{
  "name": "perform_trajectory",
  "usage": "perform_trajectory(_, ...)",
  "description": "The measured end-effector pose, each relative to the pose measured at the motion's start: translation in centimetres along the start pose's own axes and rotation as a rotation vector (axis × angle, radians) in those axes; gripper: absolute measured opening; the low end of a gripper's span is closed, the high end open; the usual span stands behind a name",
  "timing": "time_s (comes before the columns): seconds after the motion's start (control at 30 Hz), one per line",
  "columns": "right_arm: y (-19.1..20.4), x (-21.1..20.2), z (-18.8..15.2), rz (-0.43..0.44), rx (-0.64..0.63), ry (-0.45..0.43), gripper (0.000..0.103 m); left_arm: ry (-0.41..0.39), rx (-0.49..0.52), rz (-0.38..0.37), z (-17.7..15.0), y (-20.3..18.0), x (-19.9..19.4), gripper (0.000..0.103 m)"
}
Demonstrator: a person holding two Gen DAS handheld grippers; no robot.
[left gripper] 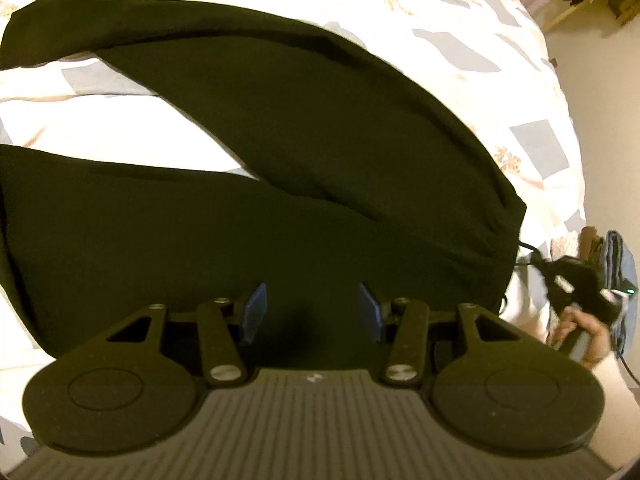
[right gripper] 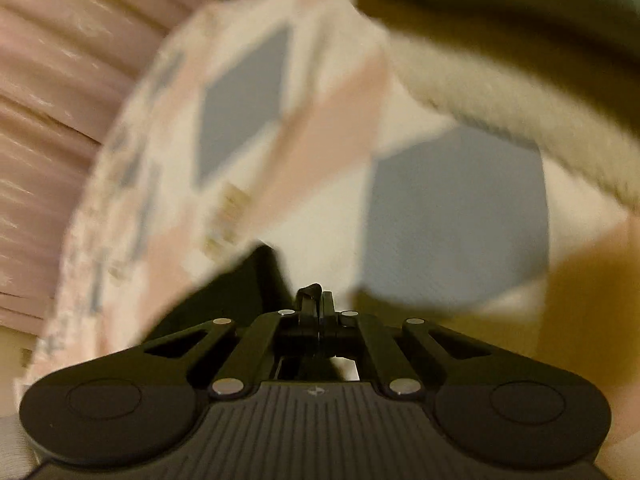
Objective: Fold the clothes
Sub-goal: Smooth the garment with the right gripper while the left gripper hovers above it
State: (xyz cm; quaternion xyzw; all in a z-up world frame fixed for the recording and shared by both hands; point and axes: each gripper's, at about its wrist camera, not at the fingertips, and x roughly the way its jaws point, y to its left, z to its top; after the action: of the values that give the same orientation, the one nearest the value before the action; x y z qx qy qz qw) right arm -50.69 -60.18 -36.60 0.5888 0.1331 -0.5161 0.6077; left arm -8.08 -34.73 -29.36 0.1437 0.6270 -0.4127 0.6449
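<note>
Left wrist view showed dark trousers [left gripper: 280,168] spread on a bed [left gripper: 500,60] with a patchwork cover, two legs forked apart and running away to the left, waist end bunched at the right near the bed edge. Left hand-held gripper [left gripper: 310,312] was released, blue pads [left gripper: 254,310] wide apart, hovering just over the near leg with nothing between them. Cloth lay straight ahead of and under it, long axis running left to right across the view. At the right edge the right hand-held gripper [left gripper: 576,284] was visible with a hand [left gripper: 584,334] on its handle, sitting just beside the waist end, blurred.

Right wrist view was heavily motion-blurred. Right hand-held gripper [right gripper: 318,300] was clenched, fingers pressed together with a small dark nub of cloth at the tips, so judged to be grasping a bit of the trousers [right gripper: 240,284], though blur made it hard to confirm. Patchwork bed cover [right gripper: 280,140] filled the view, a pale fuzzy band [right gripper: 500,100] crossed top right, pink curtain [right gripper: 40,120] at left.

Judgement: the right side held the waist corner and was nearer that end; the left was nearer the legs and free. Bringing one leg over the other would turn on the fork between them, upper leg lying well apart from the near one at the far left, meeting only near the waist
</note>
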Motion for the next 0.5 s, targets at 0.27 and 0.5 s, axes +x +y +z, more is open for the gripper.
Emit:
perform_trajectory(0.27,2.6,-3.5,1.4,0.156,0.119,-0.082,0.000,-0.025,-0.058,-0.010,-0.7,1.6,-0.5,0.046)
perform_trajectory(0.5,10.1,-8.2,-4.4,0.285,-0.547,-0.207,0.001,-0.046,-0.095,-0.003,-1.1,3.5,-1.5,0.046)
